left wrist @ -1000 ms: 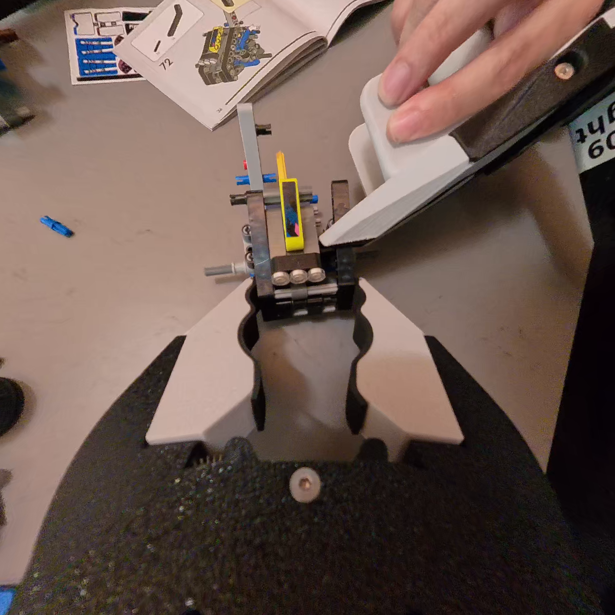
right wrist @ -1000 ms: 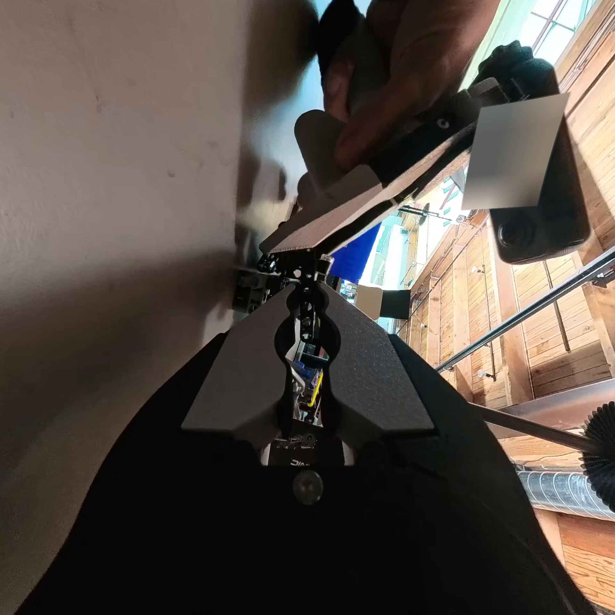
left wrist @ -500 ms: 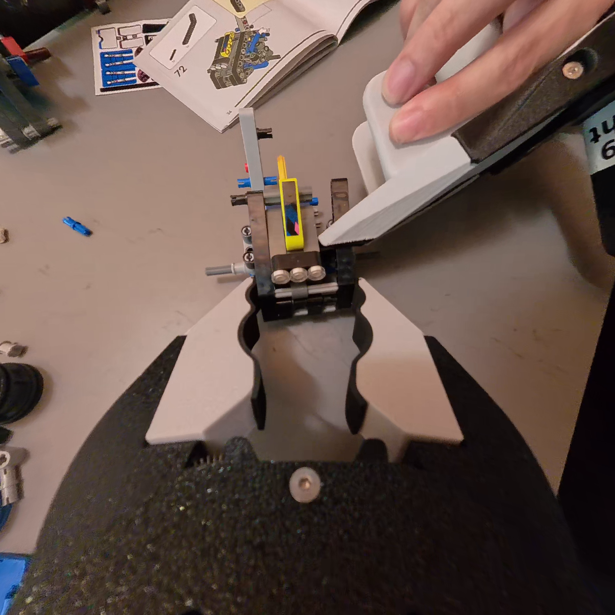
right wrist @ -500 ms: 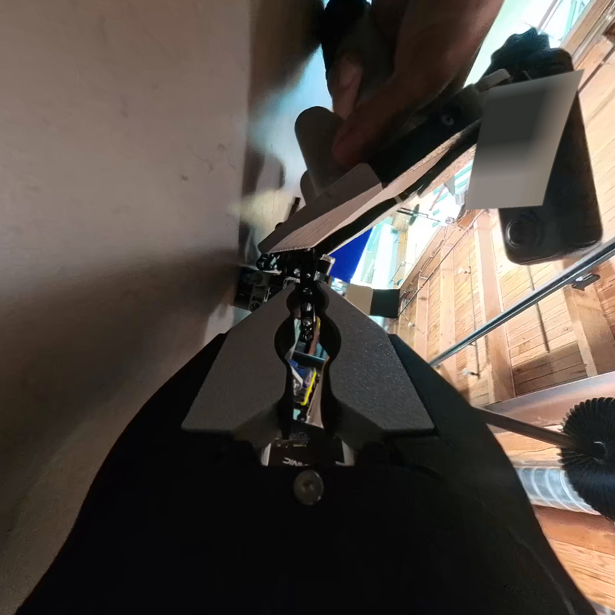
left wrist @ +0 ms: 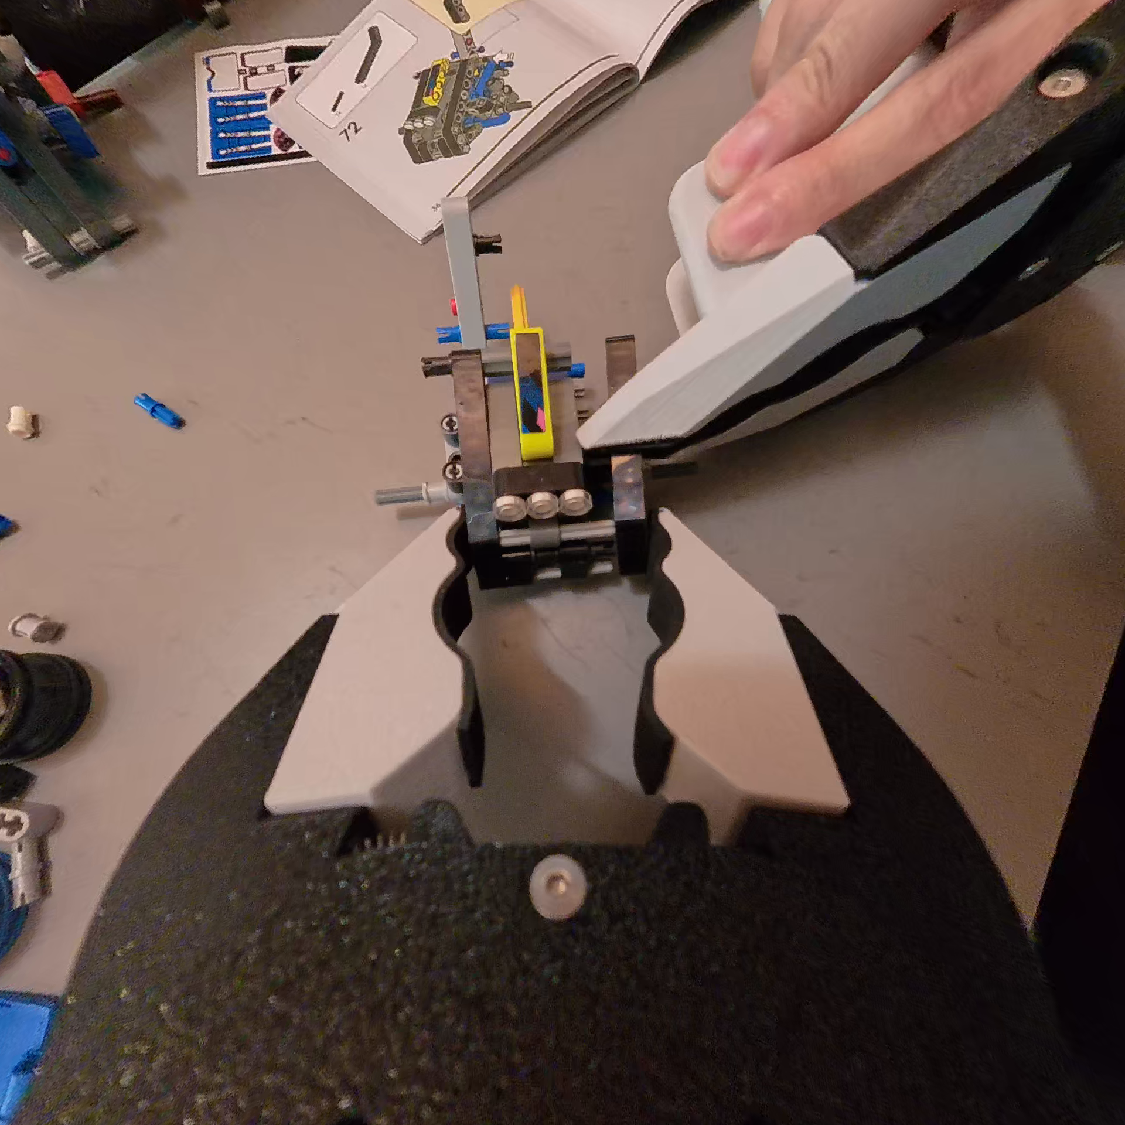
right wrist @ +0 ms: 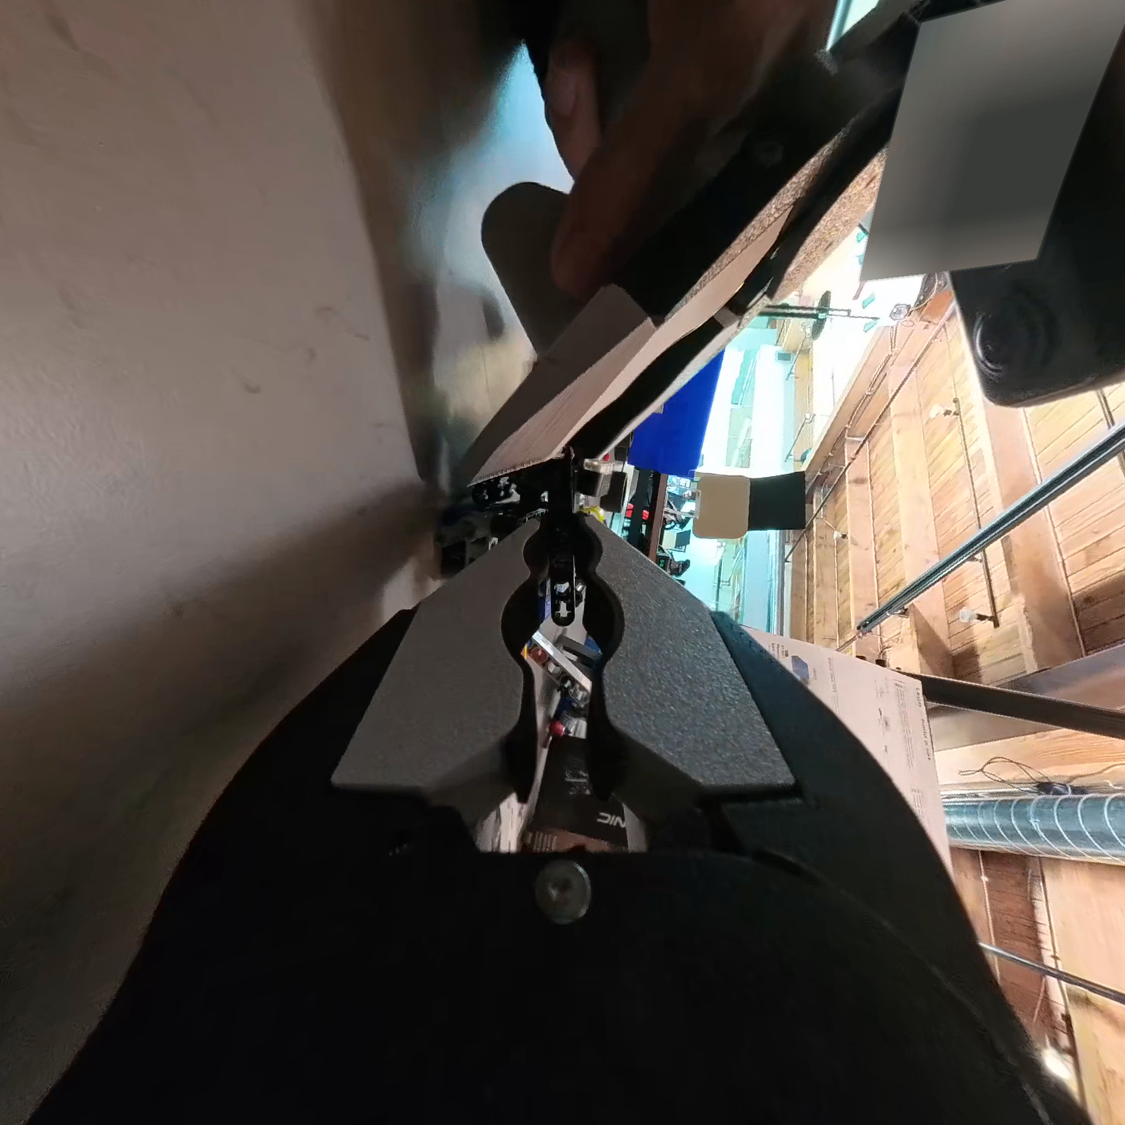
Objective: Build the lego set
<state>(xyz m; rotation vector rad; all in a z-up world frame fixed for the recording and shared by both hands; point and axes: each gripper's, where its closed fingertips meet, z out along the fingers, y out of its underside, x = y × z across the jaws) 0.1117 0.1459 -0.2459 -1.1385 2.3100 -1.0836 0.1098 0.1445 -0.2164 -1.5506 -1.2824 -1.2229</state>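
On the grey table (left wrist: 852, 609), the left gripper (left wrist: 557, 548) clamps both pads on the black brick model (left wrist: 548, 487), seemingly to steady it, while the right gripper (right wrist: 563, 536), tilted in from beside it, pinches a thin black beam (right wrist: 563, 584) at the model's right edge.

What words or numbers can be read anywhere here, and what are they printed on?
I don't quote writing from pictures; these things bear it:
Open instruction booklet: legible print beside its drawings.
Sticker sheet: marks too small to read.
Cardboard box: fine print, blurred.
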